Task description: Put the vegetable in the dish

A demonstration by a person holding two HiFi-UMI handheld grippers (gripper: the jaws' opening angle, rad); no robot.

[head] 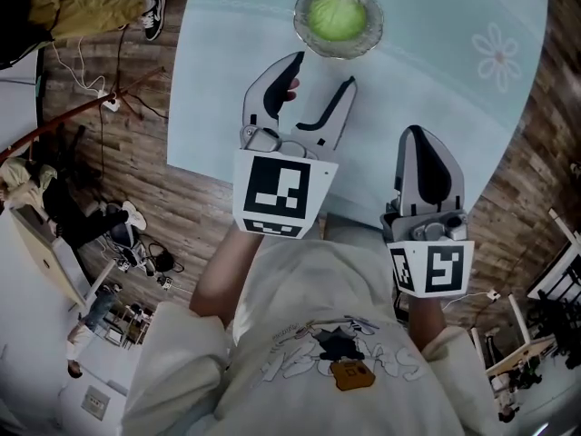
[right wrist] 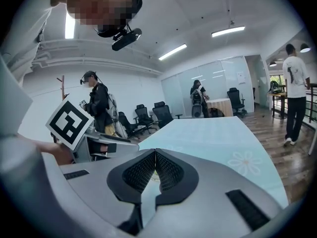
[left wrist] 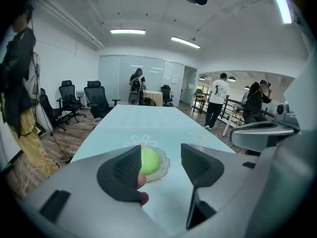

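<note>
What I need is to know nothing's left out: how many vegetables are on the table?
1: a green vegetable lies in the glass dish on the table. Parts of the table are covered, so more may be hidden.

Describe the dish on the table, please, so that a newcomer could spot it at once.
Find the long pale blue table with white flower prints. Just ahead of the open left gripper sits a small clear glass dish. It is the only vessel there, and a round green vegetable lies in it.
</note>
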